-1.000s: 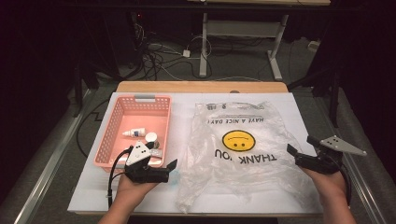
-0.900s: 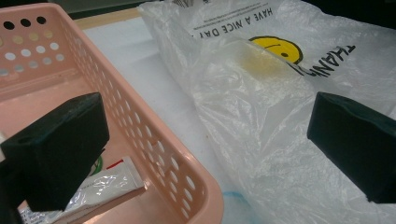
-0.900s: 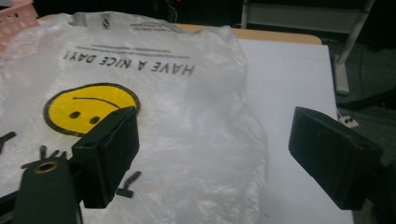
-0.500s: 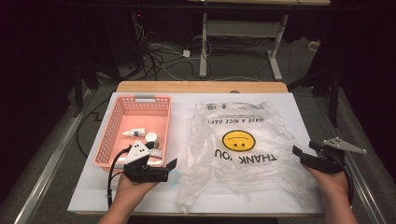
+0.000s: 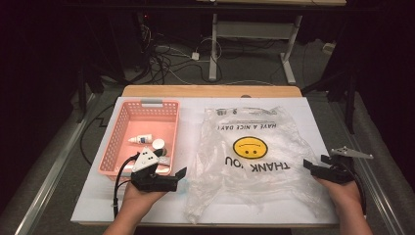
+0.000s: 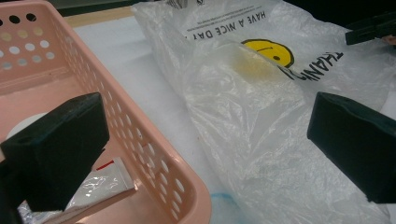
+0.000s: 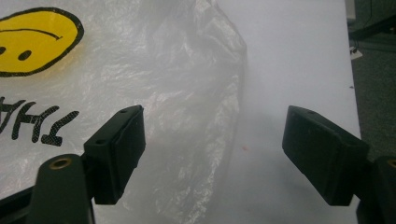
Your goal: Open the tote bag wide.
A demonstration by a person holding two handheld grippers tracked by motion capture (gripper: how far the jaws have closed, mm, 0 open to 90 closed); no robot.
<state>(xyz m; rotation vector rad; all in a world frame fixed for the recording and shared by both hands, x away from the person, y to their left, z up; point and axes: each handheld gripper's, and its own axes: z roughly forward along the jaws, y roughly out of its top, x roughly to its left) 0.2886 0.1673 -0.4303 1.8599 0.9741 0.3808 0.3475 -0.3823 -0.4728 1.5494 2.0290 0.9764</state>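
Two grippers wait at the lower part of the high view, one at each side of the plastic bag. The bag lies flat on the white surface, right of the pink basket, and its long axis runs from the bottom of the frame toward the top, with the printed smiley in the middle.

In the high view the right gripper is at the bag's right edge, low in the frame, and points left toward it. In the right gripper view its jaws stand released, with the bag's crumpled edge between them and nothing pressed; they have just been closing a little.

The left gripper is at the bag's lower left edge, beside the basket's near corner. Its jaws are also wide apart and empty; in the left gripper view the bag lies ahead between them.

Both are near, but I judge the right gripper is better placed to pinch the edge.
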